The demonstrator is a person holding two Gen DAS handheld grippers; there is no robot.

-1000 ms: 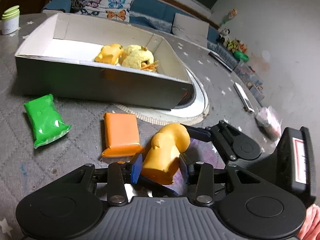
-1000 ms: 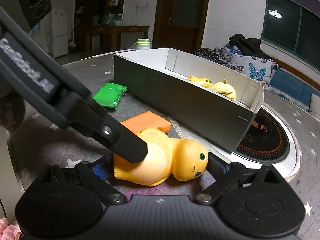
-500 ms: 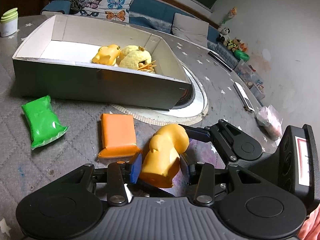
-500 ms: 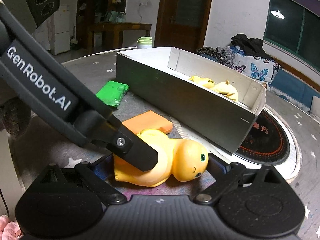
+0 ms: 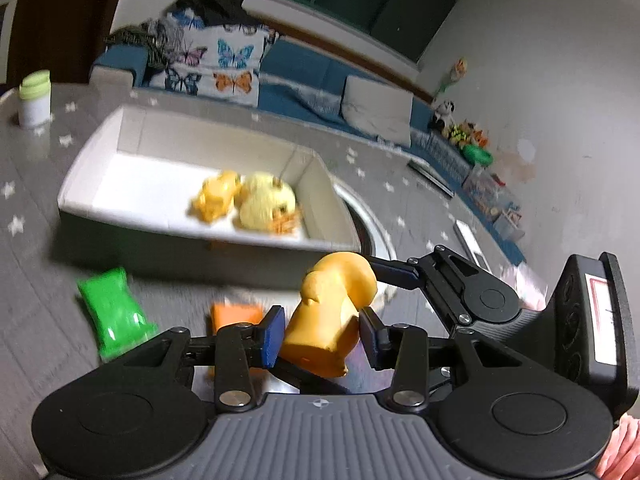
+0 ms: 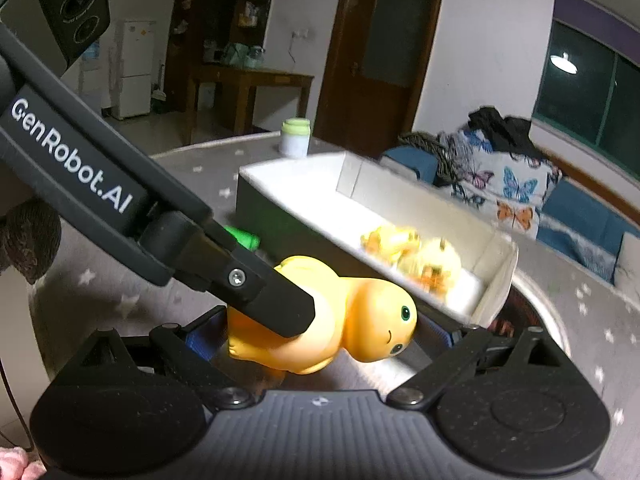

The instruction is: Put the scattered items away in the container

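Two grippers on one toy, and the yellow duck-like squishy toy (image 5: 332, 312) sits right between them: the left gripper (image 5: 320, 340) has its blue pads against the toy's body on both sides, jaws closing in on it as we watch, while the right gripper (image 6: 320, 332) takes it lengthwise, one pad at the tail end and the other by the head, jaws spread wide around it. From the right wrist view the left gripper's finger (image 6: 276, 300) lies pressed across the toy's back, and the little green eye and smile face the camera. The toy hangs in front of the near wall of the grey cardboard box (image 5: 200, 248), not over the opening. Inside the box, towards its right end, lie an orange-yellow toy (image 5: 218, 198) and a paler yellow one (image 5: 266, 206) side by side, touching, both blurred. Down on the grey star-patterned tablecloth (image 5: 32, 184), a green packet (image 5: 114, 308) lies to the left and an orange packet (image 5: 236, 314) sits just beside the left gripper's pad, partly hidden behind it. A white jar with a green lid (image 5: 35, 98) stands beyond the box at the far left. At the bottom right corner, a bit of pink sleeve (image 5: 624, 448) shows.
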